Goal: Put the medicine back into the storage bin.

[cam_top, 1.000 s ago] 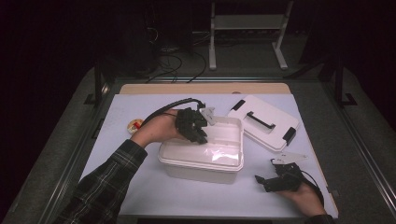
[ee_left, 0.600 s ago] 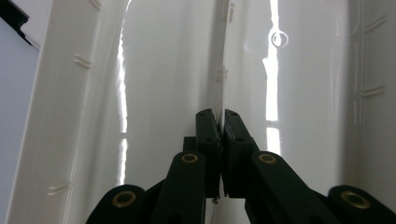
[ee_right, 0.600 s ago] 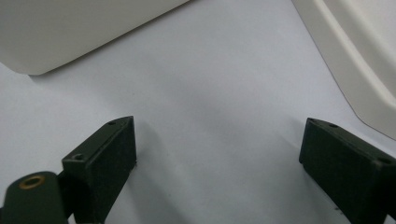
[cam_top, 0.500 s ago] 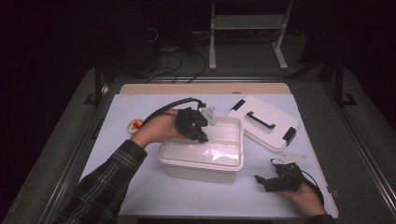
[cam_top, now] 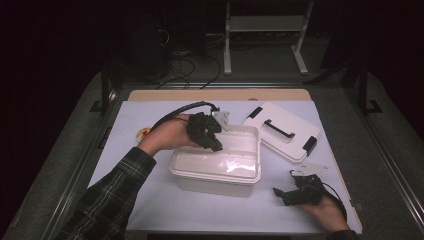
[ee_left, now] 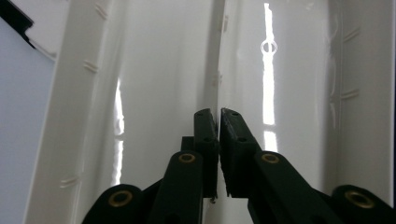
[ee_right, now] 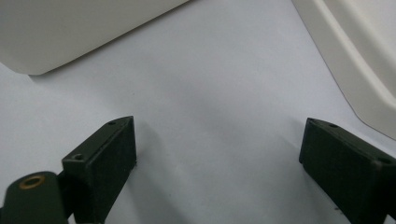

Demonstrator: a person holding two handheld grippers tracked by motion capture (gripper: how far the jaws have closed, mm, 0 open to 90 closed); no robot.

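Seen from the high view: left hand-held gripper dipped over the near-left rim of the white tub, which sat mid-bench just ahead of and beside it; lid with black handle lay beyond the tub, to the right, well apart from that gripper. Right hand-held gripper rested low on the bench, just right of the tub's front corner.

Revealed closer in the left gripper view: left hand-held gripper nearly closed, jaws having just closed and eased slightly, pinching the tub's thin white wall edge-on between the pads.

Shown in the right gripper view: right hand-held gripper spread wide, holding nothing, bare bench sheet between the jaws, tub's rounded corner just ahead.
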